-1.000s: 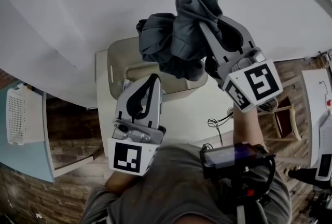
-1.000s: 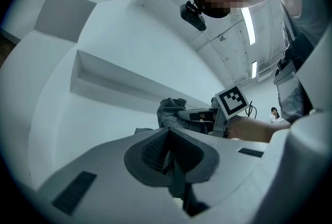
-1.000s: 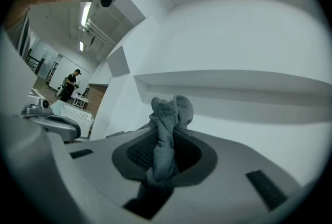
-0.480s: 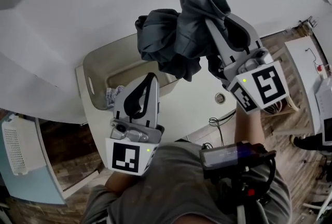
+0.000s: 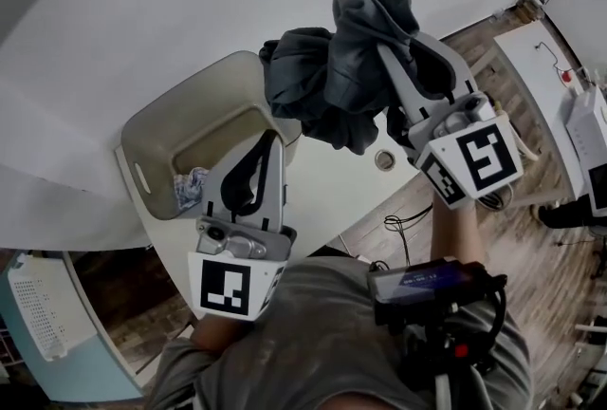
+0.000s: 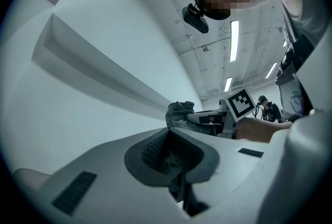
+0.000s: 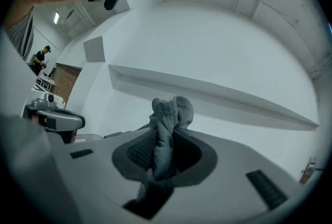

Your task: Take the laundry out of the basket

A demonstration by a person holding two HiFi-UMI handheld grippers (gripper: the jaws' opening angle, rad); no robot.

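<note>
Dark grey garment [image 5: 327,81] hangs bunched above the beige basket [image 5: 175,106], clamped between the right gripper's [image 7: 166,132] jaws; the left gripper's [image 6: 168,134] jaws are pressed together, empty.

Left gripper [image 6: 169,135] jaws together; bunched grey garment [image 6: 179,112] beyond tips, white wall [image 6: 78,114] behind.
</note>
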